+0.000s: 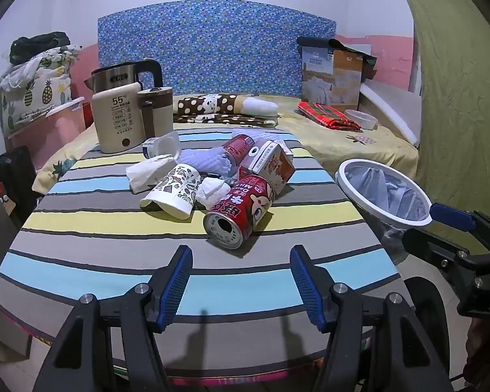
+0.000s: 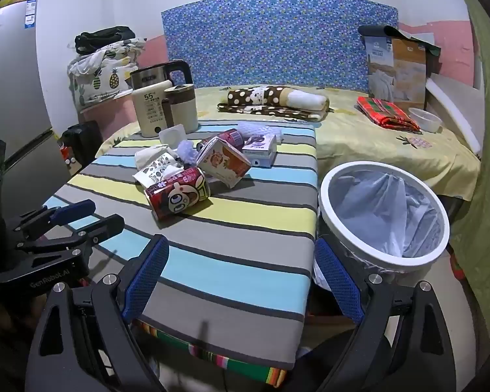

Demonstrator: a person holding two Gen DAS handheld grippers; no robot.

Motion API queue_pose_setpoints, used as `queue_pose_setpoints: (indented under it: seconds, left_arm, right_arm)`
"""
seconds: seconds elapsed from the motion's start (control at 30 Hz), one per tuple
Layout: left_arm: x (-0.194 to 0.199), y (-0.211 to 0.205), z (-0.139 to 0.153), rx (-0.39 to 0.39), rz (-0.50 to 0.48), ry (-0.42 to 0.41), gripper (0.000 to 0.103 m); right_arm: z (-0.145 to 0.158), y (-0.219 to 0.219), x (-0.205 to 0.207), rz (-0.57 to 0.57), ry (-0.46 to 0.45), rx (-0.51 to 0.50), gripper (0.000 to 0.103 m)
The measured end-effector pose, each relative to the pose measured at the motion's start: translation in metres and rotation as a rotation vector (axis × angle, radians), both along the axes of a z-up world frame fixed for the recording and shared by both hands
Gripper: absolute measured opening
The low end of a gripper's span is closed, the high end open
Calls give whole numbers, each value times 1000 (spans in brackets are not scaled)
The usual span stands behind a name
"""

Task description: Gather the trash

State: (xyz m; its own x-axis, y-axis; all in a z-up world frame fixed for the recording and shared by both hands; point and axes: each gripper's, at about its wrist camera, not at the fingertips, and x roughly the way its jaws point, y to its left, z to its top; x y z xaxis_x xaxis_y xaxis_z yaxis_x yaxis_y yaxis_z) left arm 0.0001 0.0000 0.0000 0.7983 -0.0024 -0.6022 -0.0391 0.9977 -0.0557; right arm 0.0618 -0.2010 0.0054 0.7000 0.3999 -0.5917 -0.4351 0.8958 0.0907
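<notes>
Left wrist view
- Left gripper [image 1: 241, 281]: your jaws stand wide apart, nothing between them, hanging above the near edge of the striped surface [image 1: 114, 254].
- Trash pile: it sits mid-surface, ahead of you. Red milk can [image 1: 241, 207] lies on its side, open end towards you, nearest of the lot. Patterned paper cup [image 1: 173, 192] lies tipped over just left of it, crumpled tissue [image 1: 212, 191] between the two.
- Carton [image 1: 272, 165]: tilted, leaning just behind the can. Second red can [image 1: 240, 147] further back, by the white foam netting [image 1: 205, 158].
- Bin [image 1: 383, 192]: white rim, lined with a bag, off the right edge of the surface.
- Right gripper [image 1: 441, 225]: seen from the side near the bin, empty as far as shows.

Right wrist view
- Right gripper [image 2: 241, 277]: your jaws are fully spread and empty, straddling the near right corner of the surface [image 2: 228, 261].
- Bin [image 2: 383, 215]: just right of the surface, mouth open; only the liner shows inside.
- Red milk can [image 2: 178, 194]: front of the pile, well ahead and left of you.
- Left gripper [image 2: 91, 215]: low at the left, jaws parted.

Step
- Stage: looks like the very start, nothing picked, whole pile on the surface.
- Next move: likely you reach the left gripper forward to the milk can, close across its round body, carry it right to the bin.
- Watch: can may roll; tissue touches it.
</notes>
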Motion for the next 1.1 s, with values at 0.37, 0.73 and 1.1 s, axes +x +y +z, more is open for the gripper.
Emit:
queue_pose_setpoints:
  seconds: [0.37, 0.73, 1.1]
  left_arm:
    - [-2, -4, 3, -4, 0, -4, 62]
    - [-2, -2, 3, -17, -15, -4, 62]
    - [-3, -3, 4, -16, -18, -10, 62]
  right_arm:
    - [0, -2, -2, 2, 0, 6, 92]
    - [2, -1, -1, 0, -1, 6, 92]
    - [3, 0, -2, 0, -2, 6, 92]
